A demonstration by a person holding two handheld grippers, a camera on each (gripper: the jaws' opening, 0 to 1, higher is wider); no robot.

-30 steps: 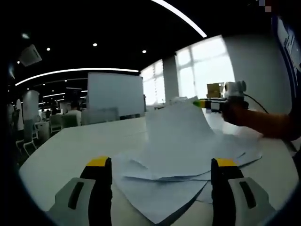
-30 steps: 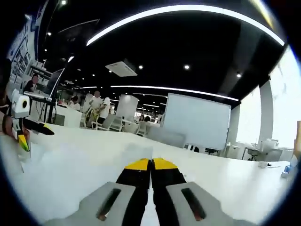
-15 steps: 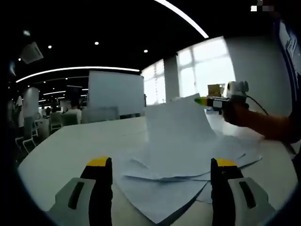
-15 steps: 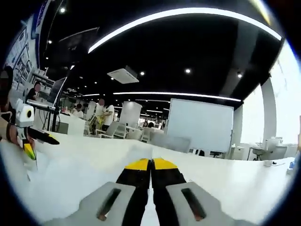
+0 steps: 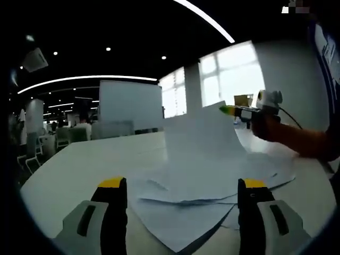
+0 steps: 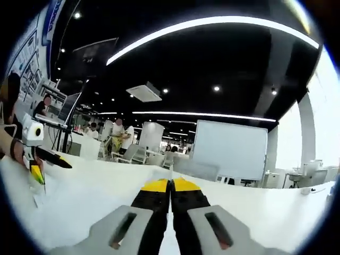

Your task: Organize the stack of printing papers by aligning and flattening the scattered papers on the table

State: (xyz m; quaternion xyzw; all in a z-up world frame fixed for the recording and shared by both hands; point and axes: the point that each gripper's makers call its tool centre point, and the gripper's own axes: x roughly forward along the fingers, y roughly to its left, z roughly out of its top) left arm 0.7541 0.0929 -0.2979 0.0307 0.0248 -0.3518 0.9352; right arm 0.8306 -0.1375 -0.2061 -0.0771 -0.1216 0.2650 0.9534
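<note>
Lying in a loose, fanned-out spread, the scattered white printing papers (image 5: pixel 207 186) sit on the white surface (image 5: pixel 74 170) just ahead of the left gripper (image 5: pixel 179 187), with their near corner reaching down between its two black, yellow-tipped jaws. Those jaws stand wide apart and hold nothing. One white sheet (image 5: pixel 199 141) rises from the spread, curling upward, and its top corner is pinched by the right gripper (image 5: pixel 229 110), which comes into the left gripper view from the right with a hand (image 5: pixel 265 127) and an orange sleeve (image 5: pixel 305 142) behind it.

In the right gripper view, the right gripper (image 6: pixel 170 186) has its jaws pressed together on the lifted sheet (image 6: pixel 95 207), whose pale face spreads ahead of and around them. To that gripper's left, the left gripper (image 6: pixel 40 164) shows near the sheet's far edge.

Beyond the papers stands a large white whiteboard (image 5: pixel 130 105), with bright windows (image 5: pixel 234 77) to its right and office chairs (image 5: pixel 32 151) to the left. Curved light strips (image 6: pixel 212 24) run across the dark ceiling.
</note>
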